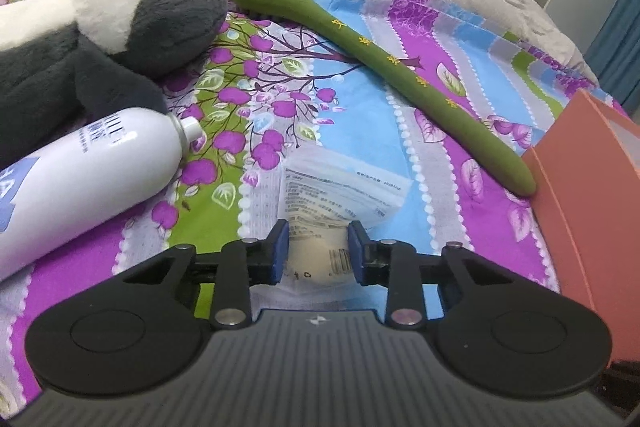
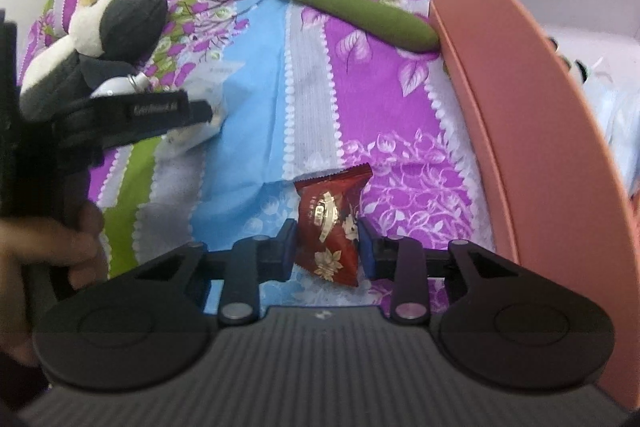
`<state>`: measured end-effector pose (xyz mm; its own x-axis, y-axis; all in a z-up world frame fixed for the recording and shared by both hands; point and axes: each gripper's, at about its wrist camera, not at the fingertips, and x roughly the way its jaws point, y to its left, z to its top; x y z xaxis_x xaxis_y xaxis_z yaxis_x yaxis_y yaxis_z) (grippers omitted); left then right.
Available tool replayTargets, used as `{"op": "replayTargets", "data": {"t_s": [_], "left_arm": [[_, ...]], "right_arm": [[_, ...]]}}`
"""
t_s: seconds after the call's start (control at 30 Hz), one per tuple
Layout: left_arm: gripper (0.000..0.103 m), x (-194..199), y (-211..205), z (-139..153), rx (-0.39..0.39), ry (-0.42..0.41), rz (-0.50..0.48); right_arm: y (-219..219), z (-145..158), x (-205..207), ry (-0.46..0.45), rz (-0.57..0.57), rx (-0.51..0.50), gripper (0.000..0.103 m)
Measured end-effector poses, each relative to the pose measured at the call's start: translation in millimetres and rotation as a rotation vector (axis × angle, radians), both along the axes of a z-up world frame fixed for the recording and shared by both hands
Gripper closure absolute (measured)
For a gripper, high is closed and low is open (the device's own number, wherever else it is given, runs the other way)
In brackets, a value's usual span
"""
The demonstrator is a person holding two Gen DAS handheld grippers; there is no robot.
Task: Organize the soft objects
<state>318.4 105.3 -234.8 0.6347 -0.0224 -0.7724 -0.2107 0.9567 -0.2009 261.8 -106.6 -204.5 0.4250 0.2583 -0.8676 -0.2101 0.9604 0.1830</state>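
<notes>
**Both grippers closing in on small packets beside the pink box**

The step in hand looks like a double pick-up from the bed, whose sheet is a thin cotton print of purple, blue and green stripes with leaves.

The left gripper has its blue-padded fingers partly open around the near end of a flat, clear plastic packet with printed text and a barcode. The film is glossy and limp, and whether the pads already press on it I cannot tell, as the edges blur against the sheet.

The right gripper straddles a small red foil sachet with gold flower print; its crimped end lies away from the camera. The fingers stand narrow, right beside its sides, the left pad seemingly touching.

Near the left gripper lie a smooth white spray can, hard and cylindrical, and a grey-and-white plush toy with deep pile. A long green fabric toy, spoon-shaped with yellow stitching, stretches across to touch the wall of the pink box, a rigid matt card box that already holds something pale.

Next, I judge, each gripper needs a firm but gentle pinch, a lift clear of the sheet, and a carry over the box wall; thin film may slip or crumple.
</notes>
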Motion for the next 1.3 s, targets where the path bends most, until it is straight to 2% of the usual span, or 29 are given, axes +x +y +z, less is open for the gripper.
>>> {"op": "replayTargets", "data": {"t_s": [0.27,0.7,1.03,1.3], "left_arm": [[0.067,-42,-8,27,-0.015,-0.008,-0.009],[0.067,-139,-19,83,-0.044,-0.052,-0.023],[0.067,-201,-35,126,-0.059,-0.108,-0.021],[0.067,-233,-41,152,-0.079,-0.131,-0.014]], "right_arm": [[-4,27,-19,-0.051,0.023,0.022,0.068],[-21,88,-77,-0.142,0.059,0.073,0.068],[-30,119,-119,-0.214,0.082,0.101,0.069],[-40,136,-144,-0.261,0.085,0.121,0.069]]}}
